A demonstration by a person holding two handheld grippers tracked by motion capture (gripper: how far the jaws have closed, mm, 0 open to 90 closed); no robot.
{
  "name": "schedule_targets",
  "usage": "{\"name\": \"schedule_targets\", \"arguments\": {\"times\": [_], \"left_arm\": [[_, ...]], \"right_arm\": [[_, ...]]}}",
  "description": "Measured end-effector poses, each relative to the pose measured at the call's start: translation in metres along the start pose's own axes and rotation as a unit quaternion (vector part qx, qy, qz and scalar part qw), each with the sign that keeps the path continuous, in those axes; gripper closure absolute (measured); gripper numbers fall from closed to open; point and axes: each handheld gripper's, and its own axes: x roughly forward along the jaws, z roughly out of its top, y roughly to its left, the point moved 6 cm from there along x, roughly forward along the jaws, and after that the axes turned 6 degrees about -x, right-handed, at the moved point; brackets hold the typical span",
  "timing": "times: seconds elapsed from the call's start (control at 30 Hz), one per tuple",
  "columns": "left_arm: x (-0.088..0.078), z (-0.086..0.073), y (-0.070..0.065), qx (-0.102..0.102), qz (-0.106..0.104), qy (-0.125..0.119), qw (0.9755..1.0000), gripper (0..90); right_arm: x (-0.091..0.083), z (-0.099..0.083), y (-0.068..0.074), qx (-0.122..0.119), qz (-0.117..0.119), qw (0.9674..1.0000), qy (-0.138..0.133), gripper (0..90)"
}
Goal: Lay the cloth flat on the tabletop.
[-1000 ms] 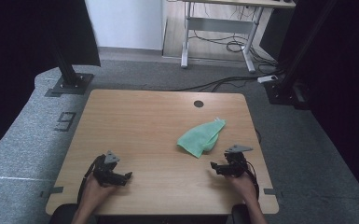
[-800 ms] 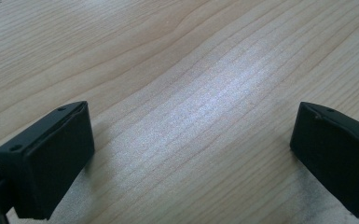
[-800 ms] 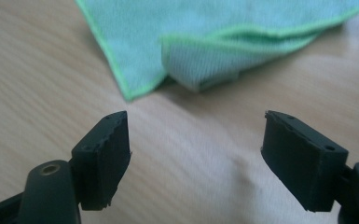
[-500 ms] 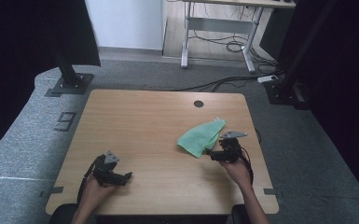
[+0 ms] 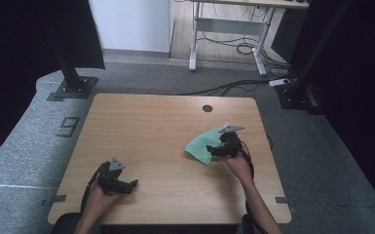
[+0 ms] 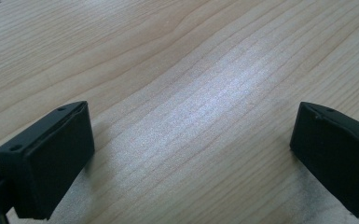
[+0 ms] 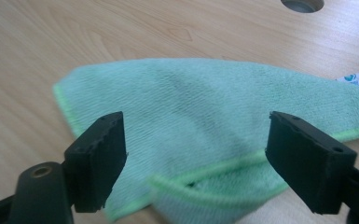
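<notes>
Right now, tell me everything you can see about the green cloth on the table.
The cloth is a mint-green, fuzzy, towel-like fabric with a brighter green stitched hem and a small white tag at one corner. It lies loosely folded on the right half of the wooden table, one hemmed edge doubled over near the front, below the round hole in the tabletop. The right gripper is at its right edge with jaws wide apart, the cloth lying beyond and between them; whether they touch it can't be told.

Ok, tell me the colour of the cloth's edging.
The cloth is mint green with a brighter lime-green edging, clearest in the right gripper view.
</notes>
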Motion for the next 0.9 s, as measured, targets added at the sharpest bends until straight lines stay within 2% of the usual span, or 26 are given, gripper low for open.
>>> {"name": "schedule_targets", "arguments": {"times": [0.2,0.37,0.53,0.9], "left_arm": [[0.0,0.0,0.0,0.0,0.0,0.0,1.0,0.0],[0.0,0.0,0.0,0.0,0.0,0.0,1.0,0.0],[0.0,0.0,0.0,0.0,0.0,0.0,1.0,0.0],[0.0,0.0,0.0,0.0,0.0,0.0,1.0,0.0]], "right_arm": [[0.021,-0.01,-0.012,0.0,-0.019,0.9996,0.02,32.0],[0.032,-0.022,-0.011,0.001,-0.012,0.9996,0.026,33.6],[0.033,-0.024,-0.002,-0.012,-0.012,0.9995,0.025,30.4],[0.035,-0.022,0.028,-0.034,0.01,0.9992,0.018,29.2]]}}
